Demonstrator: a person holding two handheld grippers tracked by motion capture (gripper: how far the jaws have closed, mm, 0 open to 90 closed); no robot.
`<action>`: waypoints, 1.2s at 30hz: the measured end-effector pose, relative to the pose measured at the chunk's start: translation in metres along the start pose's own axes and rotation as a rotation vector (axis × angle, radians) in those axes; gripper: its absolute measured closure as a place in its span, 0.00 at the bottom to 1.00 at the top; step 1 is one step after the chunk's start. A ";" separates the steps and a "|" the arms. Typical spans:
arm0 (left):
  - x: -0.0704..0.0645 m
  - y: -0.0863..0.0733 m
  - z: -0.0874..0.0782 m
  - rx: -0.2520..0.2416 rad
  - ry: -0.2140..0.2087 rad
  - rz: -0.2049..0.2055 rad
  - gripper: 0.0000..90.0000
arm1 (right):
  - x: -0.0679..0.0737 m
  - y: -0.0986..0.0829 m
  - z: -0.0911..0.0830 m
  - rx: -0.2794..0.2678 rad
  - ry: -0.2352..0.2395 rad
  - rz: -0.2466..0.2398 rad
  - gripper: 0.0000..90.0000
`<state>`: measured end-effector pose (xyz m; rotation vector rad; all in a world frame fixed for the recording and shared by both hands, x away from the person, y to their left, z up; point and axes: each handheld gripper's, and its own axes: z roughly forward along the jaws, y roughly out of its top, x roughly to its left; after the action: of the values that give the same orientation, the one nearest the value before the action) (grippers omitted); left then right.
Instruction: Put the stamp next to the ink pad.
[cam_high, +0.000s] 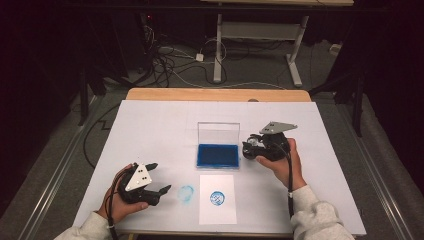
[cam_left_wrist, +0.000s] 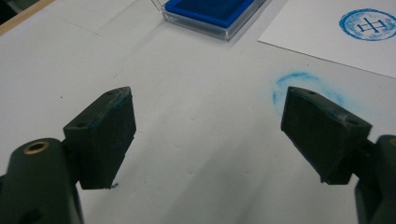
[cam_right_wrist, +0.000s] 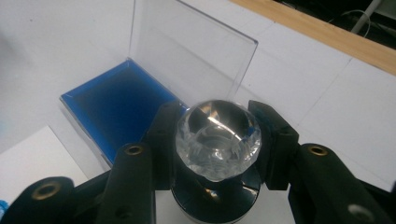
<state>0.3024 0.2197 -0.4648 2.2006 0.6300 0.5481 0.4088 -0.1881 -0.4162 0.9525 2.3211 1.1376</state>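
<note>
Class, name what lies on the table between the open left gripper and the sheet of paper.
A smudged blue ink ring, seen in the high view, between the left gripper and the paper.

The person wears light grey sleeves and holds black tongs in each hand: the left tongs (cam_high: 161, 177) and the right tongs (cam_high: 246, 149). Each carries a grey three-cornered plate on top and trails a black cable. Brass-ringed screw holes mark the arms, and the left pads (cam_left_wrist: 105, 135) show faint blue smears.

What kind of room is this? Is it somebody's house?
Probably not a house; more likely a lab or workshop. A white work table stands on a grey floor with tangled cables behind it, plus an adjustable desk frame and dark curtains around.
</note>
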 end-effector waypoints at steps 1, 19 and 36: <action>0.000 0.000 0.000 0.001 -0.001 0.000 0.19 | -0.001 -0.001 0.001 0.005 0.002 -0.001 0.63; 0.000 0.000 0.001 0.013 -0.006 0.009 0.19 | -0.003 -0.013 0.012 0.042 0.011 0.034 0.63; -0.001 0.001 0.004 0.022 -0.017 0.012 0.19 | -0.005 -0.020 0.018 0.060 0.020 0.057 0.62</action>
<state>0.3036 0.2167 -0.4668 2.2287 0.6166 0.5311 0.4146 -0.1908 -0.4425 1.0393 2.3697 1.1097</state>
